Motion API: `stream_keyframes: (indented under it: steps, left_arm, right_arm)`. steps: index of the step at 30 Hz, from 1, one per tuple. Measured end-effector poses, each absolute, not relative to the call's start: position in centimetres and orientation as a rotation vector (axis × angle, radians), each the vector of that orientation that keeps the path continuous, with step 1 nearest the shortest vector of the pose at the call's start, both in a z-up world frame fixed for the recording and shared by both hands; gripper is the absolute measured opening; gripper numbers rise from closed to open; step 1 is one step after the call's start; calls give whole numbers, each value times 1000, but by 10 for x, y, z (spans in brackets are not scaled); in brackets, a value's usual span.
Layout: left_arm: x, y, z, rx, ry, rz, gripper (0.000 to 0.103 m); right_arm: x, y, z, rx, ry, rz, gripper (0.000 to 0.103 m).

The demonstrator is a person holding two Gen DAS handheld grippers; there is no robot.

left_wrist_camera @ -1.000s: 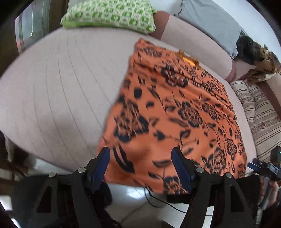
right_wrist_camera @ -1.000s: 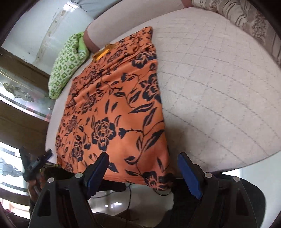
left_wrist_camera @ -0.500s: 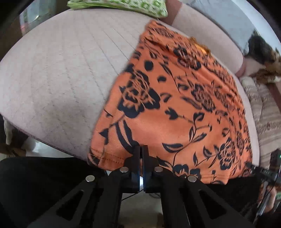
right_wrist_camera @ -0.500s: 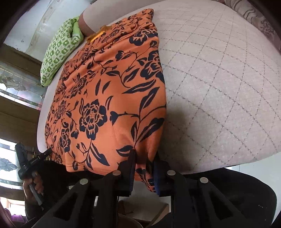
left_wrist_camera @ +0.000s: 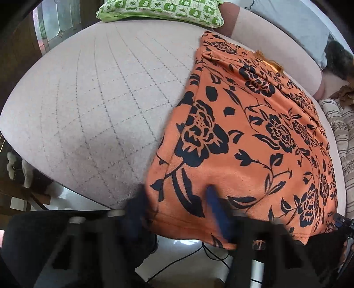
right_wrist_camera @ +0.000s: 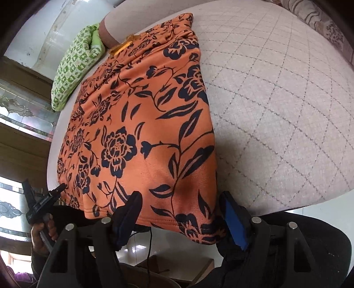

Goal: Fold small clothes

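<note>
An orange garment with a black flower print (left_wrist_camera: 254, 137) lies flat on a quilted beige cushion (left_wrist_camera: 93, 106), its near hem hanging over the front edge. My left gripper (left_wrist_camera: 177, 212) is open at the hem's left corner, fingers blurred, one on each side of the cloth. My right gripper (right_wrist_camera: 181, 219) is open at the hem's right corner (right_wrist_camera: 199, 230), fingers straddling the cloth without gripping it. The garment fills the middle of the right wrist view (right_wrist_camera: 141, 133). The left gripper also shows at the far left of the right wrist view (right_wrist_camera: 42, 199).
A green patterned pillow (left_wrist_camera: 159, 11) lies at the cushion's far edge, also seen in the right wrist view (right_wrist_camera: 75, 64). A striped cushion (left_wrist_camera: 340, 137) lies to the right. A black cable (left_wrist_camera: 199, 254) runs on the pale floor below the front edge.
Both grippers were open a second ago, shut on the hem half a second ago, and are open again now. The hem has dropped back over the cushion's front edge.
</note>
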State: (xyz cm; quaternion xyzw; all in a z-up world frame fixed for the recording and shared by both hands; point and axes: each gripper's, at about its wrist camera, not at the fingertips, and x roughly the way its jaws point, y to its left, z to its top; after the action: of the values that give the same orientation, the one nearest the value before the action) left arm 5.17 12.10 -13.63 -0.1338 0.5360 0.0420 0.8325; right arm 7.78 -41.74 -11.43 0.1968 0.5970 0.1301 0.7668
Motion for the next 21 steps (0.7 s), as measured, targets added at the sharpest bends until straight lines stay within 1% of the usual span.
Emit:
stream_keyframes:
  steps: [1,2,3,5,9,11,12,13,16,17,18,19,20,21]
  left_arm:
    - [52,122,-135,-326,1136,52,6]
    - [52,125,-134,-377,1146,25,6]
    - [49,126,-131,-398,1143,16,6]
    - [46,132,-119,-459,1119,-19,6]
    - [42,139,-61,-454,965,-105,6]
    - [48,141,-57,-455,952,-107,6]
    - [53,140,-64,-433,969,-81,6]
    - [54,140,-77,-422,1000,-62,7]
    - [64,136,-124,-422,1140,-6,8]
    - [64,135,-134,-412,1175,6,11]
    - [63,135,-138,-422,1169,18,13]
    - [61,137,-137,-427,1157,17,21]
    - [63,137,-136,-430,1154,0,37]
    - [64,137,-136,-440,1151,-15,44]
  right_arm:
    - [77,-417,-116,420,1306,285,27]
    - [77,-419,-119,426,1321,281,17]
    - [77,-421,-121,445,1329,282,12]
    - [76,-423,-120,479,1330,303,10]
    - [73,-439,-80,617,1192,381,10]
    - [77,-447,-66,655,1144,395,10]
    - [81,-447,-66,661,1147,406,10]
    - [83,-447,-70,653,1155,400,13]
    - [87,-447,-103,716,1232,354,14]
    - [85,-445,-118,743,1268,339,16]
    - [83,-444,-123,743,1279,320,25]
    - [82,-444,-127,730,1288,299,41]
    - [82,-443,-128,721,1291,293,49]
    - [84,-442,-128,713,1287,302,64]
